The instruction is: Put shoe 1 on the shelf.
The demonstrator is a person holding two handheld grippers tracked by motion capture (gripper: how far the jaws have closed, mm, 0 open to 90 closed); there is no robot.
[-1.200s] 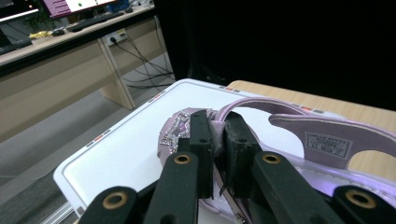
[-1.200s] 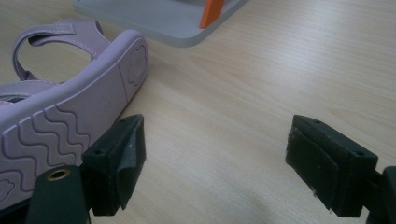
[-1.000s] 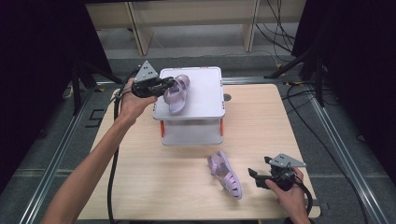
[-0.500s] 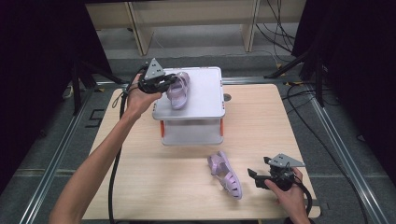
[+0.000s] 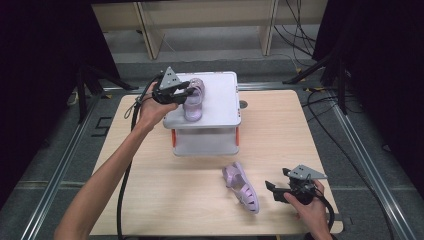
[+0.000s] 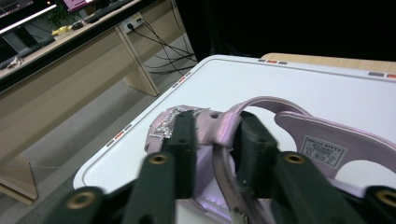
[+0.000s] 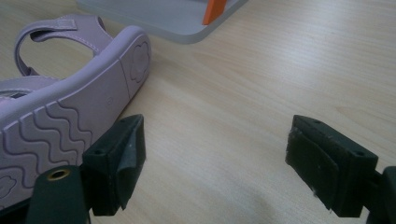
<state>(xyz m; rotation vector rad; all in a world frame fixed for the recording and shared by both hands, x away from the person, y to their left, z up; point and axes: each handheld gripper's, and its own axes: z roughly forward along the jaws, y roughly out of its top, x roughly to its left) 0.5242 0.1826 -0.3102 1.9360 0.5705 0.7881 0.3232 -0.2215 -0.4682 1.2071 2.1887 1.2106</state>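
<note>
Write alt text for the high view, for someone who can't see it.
The left gripper grips a lilac plastic sandal on a white lidded storage box. A second lilac sandal lies on its side on the wooden table, near the open right gripper.

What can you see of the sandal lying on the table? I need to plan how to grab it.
The sandal on the table is lilac, glossy like plastic, with straps across the upper. It lies tipped on its side on the wooden table, wavy-ridged sole facing the right hand-held gripper, just in front of the white box. The gripper's open jaws sit beside it; contact cannot be told.
</note>
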